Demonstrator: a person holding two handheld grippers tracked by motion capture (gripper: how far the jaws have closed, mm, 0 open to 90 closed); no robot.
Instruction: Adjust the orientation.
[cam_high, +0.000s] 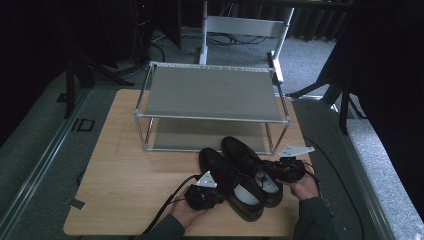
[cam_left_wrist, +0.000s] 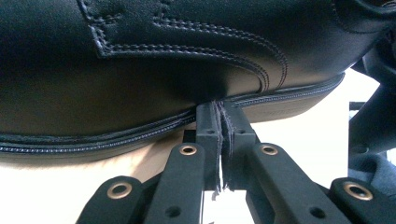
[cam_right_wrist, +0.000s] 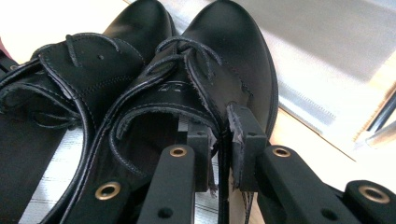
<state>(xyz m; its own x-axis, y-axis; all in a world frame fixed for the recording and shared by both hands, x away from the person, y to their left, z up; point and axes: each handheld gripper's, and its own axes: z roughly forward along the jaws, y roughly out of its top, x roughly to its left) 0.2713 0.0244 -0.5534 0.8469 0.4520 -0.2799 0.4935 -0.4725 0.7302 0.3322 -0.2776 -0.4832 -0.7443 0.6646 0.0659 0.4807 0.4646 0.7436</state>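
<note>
Two black leather lace-up shoes stand side by side on the wooden table (cam_high: 125, 175), toes toward a shoe rack. My left gripper (cam_high: 216, 193) is at the outer side of the left shoe (cam_high: 227, 175). In the left gripper view its jaws (cam_left_wrist: 219, 119) are shut, pads together, with the tips against the shoe's side (cam_left_wrist: 140, 56) just above the sole seam. My right gripper (cam_high: 272, 170) is shut on the right shoe (cam_high: 245, 157). In the right gripper view it (cam_right_wrist: 223, 128) pinches the collar of that shoe (cam_right_wrist: 224, 46), one jaw inside and one outside. The other shoe (cam_right_wrist: 107, 60) lies beside it.
A two-tier metal shoe rack (cam_high: 210, 92) with grey mesh shelves stands at the table's far side, just beyond the toes; its lower shelf (cam_right_wrist: 327, 42) shows in the right gripper view. Bare wood lies left of the shoes. The table drops to grey floor on both sides.
</note>
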